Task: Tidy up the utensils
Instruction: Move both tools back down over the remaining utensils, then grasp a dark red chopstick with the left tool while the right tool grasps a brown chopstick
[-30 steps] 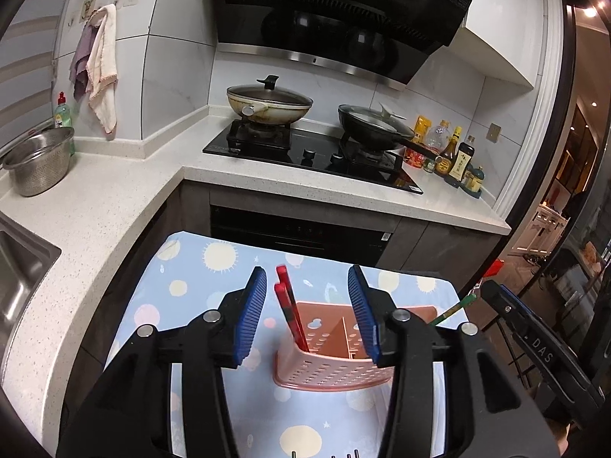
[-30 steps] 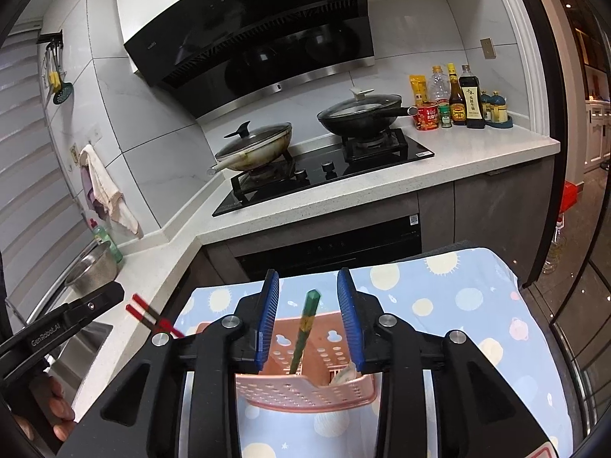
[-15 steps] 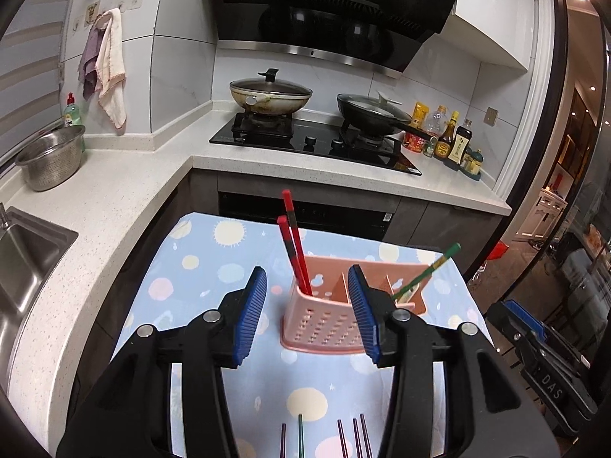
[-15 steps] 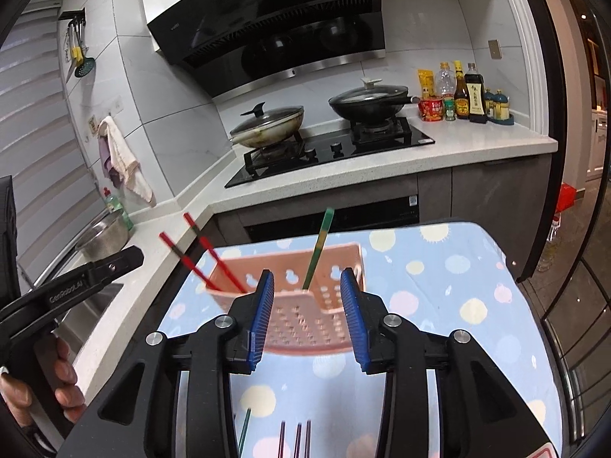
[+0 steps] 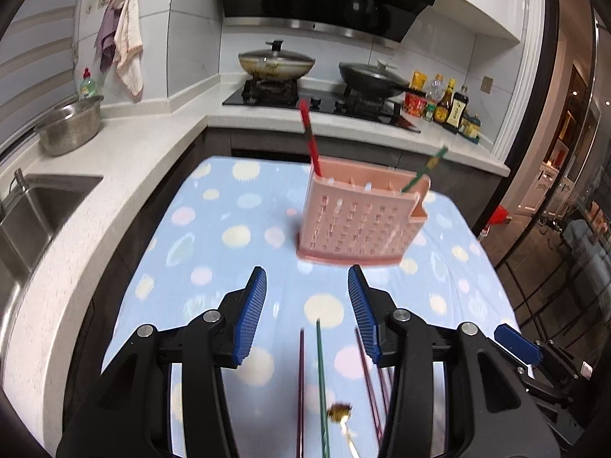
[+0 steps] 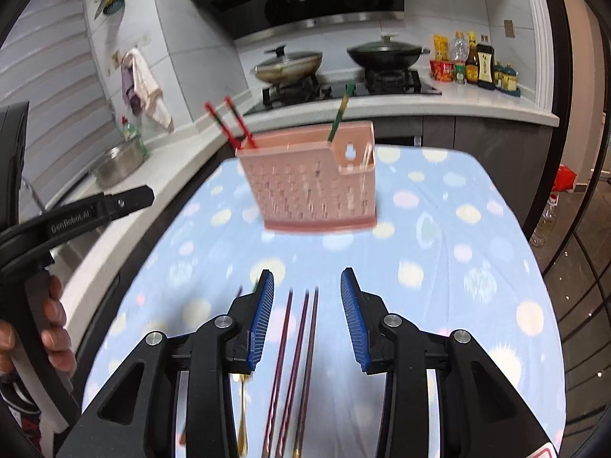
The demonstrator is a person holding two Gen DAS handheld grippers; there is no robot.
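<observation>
Both grippers pulled back; pink holder [image 5: 361, 221] now ahead, chopsticks [image 6: 296, 362] below right gripper [image 6: 307, 316].

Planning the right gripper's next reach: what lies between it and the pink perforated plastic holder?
In the right wrist view, only blue dotted cloth separates right gripper from holder.

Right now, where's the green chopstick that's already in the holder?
In the right wrist view, the green chopstick leans out of the right end of the pink utensil holder, opposite the red chopsticks at its left end.
</observation>
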